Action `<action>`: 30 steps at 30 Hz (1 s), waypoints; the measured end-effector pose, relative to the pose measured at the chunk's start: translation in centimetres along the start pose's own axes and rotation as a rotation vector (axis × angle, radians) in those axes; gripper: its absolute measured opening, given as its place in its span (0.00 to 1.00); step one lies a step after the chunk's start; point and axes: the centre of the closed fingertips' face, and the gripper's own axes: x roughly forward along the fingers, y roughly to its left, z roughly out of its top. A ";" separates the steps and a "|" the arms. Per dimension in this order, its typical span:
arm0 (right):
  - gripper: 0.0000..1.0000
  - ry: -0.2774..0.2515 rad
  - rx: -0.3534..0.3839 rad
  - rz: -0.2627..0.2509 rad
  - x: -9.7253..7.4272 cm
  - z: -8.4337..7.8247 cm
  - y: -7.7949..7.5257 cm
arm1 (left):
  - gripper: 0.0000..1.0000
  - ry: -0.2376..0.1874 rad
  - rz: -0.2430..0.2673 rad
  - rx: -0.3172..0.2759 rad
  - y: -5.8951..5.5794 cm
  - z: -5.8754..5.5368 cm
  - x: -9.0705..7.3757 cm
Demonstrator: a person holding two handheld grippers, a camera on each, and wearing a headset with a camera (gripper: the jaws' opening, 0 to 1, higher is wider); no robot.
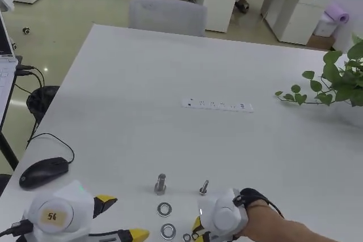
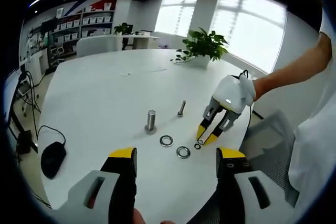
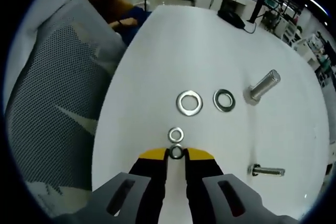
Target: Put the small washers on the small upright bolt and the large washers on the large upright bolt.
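Observation:
The large upright bolt (image 1: 160, 183) and the small upright bolt (image 1: 204, 187) stand near the table's front edge. In front of them lie two large washers (image 1: 164, 209) (image 1: 168, 231). In the right gripper view my right gripper (image 3: 176, 154) is shut on a small washer (image 3: 176, 152) down at the tabletop. A second small washer (image 3: 176, 134) lies just ahead of it, with the large washers (image 3: 189, 103) (image 3: 224, 99) and the large bolt (image 3: 264, 85) beyond. My left gripper (image 2: 177, 156) is open and holds nothing, hovering short of the washers (image 2: 166, 140). The right gripper (image 2: 202, 138) faces it.
A black mouse (image 1: 43, 172) with its cable lies at the left. A white power strip (image 1: 217, 105) sits mid-table, and a potted plant (image 1: 334, 80) at the right edge. A grey chair (image 1: 167, 15) stands behind the far edge. The table's near edge (image 3: 113, 98) lies close to the washers.

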 end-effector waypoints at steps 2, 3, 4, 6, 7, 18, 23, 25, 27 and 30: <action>0.14 -0.023 0.085 -0.024 -0.1 -0.1 -0.1 | 0.61 -0.002 -0.001 0.000 -0.1 0.1 0.0; 0.14 -0.032 0.119 -0.033 -0.1 -0.1 -0.1 | 0.61 -0.003 -0.001 0.000 -0.2 0.2 0.0; 0.14 -0.047 0.157 -0.041 -0.1 -0.1 -0.2 | 0.61 -0.004 0.001 0.000 -0.2 0.3 0.0; 0.13 -0.046 0.176 -0.043 -0.2 -0.3 -0.2 | 0.61 -0.004 0.003 -0.003 -0.1 0.2 0.0; 0.13 -0.041 0.174 -0.045 -0.2 -0.4 -0.2 | 0.61 -0.003 0.005 -0.003 -0.1 0.2 0.0; 0.02 -0.054 0.195 -0.124 -2.7 -1.1 -0.9 | 0.60 0.008 0.014 -0.015 -0.1 -0.4 -0.1; 0.03 -0.067 0.244 -0.113 -3.6 -2.1 -0.9 | 0.60 0.015 0.010 -0.021 -0.2 -0.8 0.2; 0.03 -0.052 0.259 -0.116 -3.3 -3.1 -0.8 | 0.60 0.021 0.006 -0.018 -0.3 -0.9 0.4; 0.03 -0.056 0.286 -0.126 -3.2 -3.7 -0.8 | 0.60 0.019 0.003 -0.015 -0.5 -0.7 0.4; 0.05 -0.084 0.358 -0.152 -3.4 -4.6 -0.8 | 0.60 0.015 0.004 -0.018 -0.5 -0.6 0.4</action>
